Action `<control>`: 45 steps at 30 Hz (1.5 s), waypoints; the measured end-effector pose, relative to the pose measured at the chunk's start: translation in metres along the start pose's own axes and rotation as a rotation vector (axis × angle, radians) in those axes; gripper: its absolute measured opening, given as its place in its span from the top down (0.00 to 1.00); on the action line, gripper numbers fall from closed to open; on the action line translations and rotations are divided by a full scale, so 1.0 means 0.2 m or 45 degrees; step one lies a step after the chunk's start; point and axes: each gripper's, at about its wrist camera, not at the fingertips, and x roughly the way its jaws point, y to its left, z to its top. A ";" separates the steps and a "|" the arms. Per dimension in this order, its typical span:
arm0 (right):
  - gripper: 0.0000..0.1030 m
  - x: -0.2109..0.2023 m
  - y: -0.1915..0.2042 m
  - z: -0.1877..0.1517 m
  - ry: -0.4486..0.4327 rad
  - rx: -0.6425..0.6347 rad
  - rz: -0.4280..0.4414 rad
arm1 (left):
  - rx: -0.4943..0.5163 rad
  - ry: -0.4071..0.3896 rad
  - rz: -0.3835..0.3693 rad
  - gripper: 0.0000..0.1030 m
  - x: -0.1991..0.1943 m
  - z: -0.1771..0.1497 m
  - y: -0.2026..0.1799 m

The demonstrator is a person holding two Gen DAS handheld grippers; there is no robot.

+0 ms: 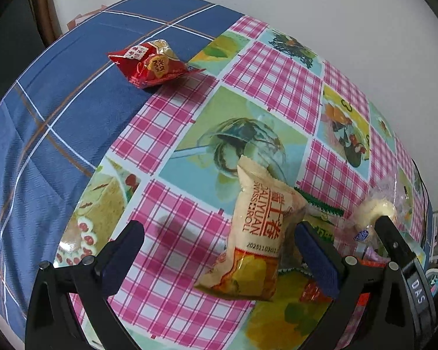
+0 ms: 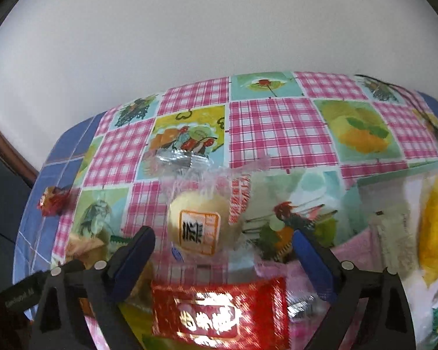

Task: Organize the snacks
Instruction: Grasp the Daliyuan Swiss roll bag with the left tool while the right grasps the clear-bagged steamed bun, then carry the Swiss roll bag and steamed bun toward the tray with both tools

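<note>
Nearest the right tool [image 2: 223,258], whose jaws stand wide with nothing gripped, lies a red foil packet [image 2: 216,312]: glossy, likely slippery, best pinched across its flat middle rather than its crimped ends. Just beyond, between the open fingers, sits a round pale bun in a clear wrapper [image 2: 200,221], probably light and soft, so a gentle squeeze on the wrapper's loose edge or across the bun itself would suit. The left tool [image 1: 219,255], also spread wide and holding nothing, frames a beige Swiss roll packet [image 1: 255,230] propped at a tilt on the checked surface [image 1: 271,70]; it looks puffy and crushable, best taken across its narrow sides. Farthest off, a red snack pouch [image 1: 151,62] rests alone on the blue cloth [image 1: 58,102], well apart.
</note>
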 end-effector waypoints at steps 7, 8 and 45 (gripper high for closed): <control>0.27 0.06 0.03 0.01 -0.003 0.033 0.035 | 0.047 -0.011 0.005 0.29 0.02 0.01 -0.07; 0.31 0.07 0.03 0.01 -0.004 0.032 0.039 | 0.050 -0.008 0.005 0.32 0.03 0.01 -0.07; 0.45 -0.50 -0.21 0.07 0.008 0.108 -0.008 | 0.152 -0.300 -0.035 0.65 -0.52 -0.07 -0.31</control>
